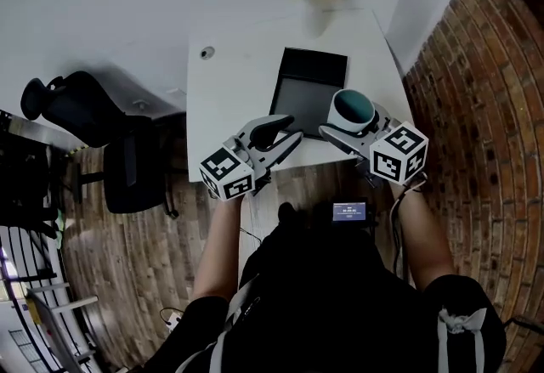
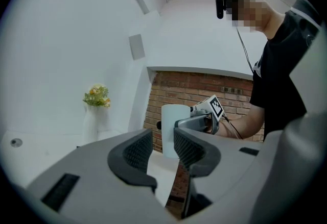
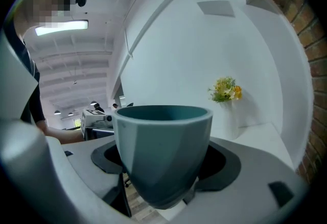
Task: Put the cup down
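Over the near right edge of the white surface (image 1: 229,82), the head view has the right claw (image 1: 355,127) clamping the cup (image 1: 352,106) by its sides, just right of a dark tray (image 1: 308,89). The left claw (image 1: 279,134) sits to the left of it.

The left gripper view shows its ribbed pads (image 2: 138,150) a narrow gap apart with nothing between them, and the cup's pale outside beyond.

In the right gripper view the cup stands upright, teal, faceted and tapering to its base. It looks rigid, smooth and probably breakable. A mid-wall hold suits it, though the taper may let it slip.
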